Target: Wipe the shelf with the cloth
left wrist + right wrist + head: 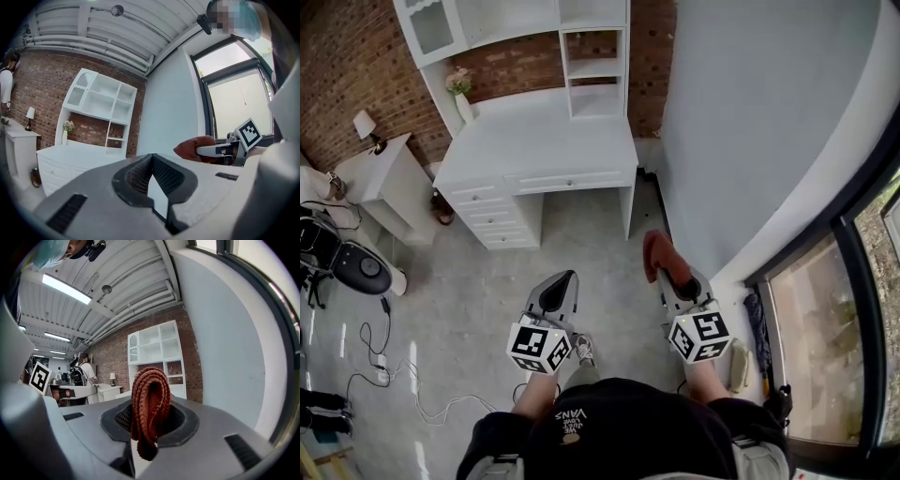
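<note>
A white desk [539,141] stands against the brick wall ahead, with a white shelf unit [592,58] on top of it. The shelf unit [101,101] also shows in the left gripper view, and the shelf unit [157,350] in the right gripper view. Both grippers are held low over the grey floor, well short of the desk. My right gripper [664,272] is shut on a folded rust-red cloth [656,251]. The cloth [150,404] sticks up out of its jaws. My left gripper [566,278] is shut with nothing in it; its jaws [152,180] meet in a narrow V.
A vase of flowers [459,89] stands on the desk's left end. Left of the desk is a small white cabinet [380,173] with a lamp. Cables [394,375] trail on the floor at left. A grey wall [750,112] and a window [834,328] close the right side.
</note>
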{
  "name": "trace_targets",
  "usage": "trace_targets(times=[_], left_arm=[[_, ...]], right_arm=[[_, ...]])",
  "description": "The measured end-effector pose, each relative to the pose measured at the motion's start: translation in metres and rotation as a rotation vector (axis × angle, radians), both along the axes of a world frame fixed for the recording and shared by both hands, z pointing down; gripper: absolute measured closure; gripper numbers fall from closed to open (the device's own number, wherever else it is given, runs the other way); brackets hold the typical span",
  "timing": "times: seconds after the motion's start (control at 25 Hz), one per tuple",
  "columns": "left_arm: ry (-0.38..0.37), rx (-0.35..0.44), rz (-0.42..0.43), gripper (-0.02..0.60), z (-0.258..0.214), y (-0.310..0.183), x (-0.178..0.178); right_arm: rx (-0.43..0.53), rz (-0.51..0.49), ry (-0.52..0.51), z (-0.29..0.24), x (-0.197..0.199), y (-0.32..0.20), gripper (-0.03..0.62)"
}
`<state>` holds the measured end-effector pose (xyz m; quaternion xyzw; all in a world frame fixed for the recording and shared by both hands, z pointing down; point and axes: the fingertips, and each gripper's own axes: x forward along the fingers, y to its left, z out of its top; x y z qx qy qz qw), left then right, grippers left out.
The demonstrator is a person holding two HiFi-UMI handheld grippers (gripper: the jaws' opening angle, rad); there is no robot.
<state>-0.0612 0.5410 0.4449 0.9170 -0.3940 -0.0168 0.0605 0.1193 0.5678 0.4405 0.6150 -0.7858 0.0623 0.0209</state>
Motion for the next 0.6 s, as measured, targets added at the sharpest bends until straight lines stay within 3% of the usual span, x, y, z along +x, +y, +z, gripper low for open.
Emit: trace_targets(times=[0.6], left_arm=[[-0.004, 0.012, 0.083, 0.574, -0.013, -0.176, -0.024]], right_arm=[[0.01, 0.087, -0.004, -0.012, -0.026, -0.161, 0.508]])
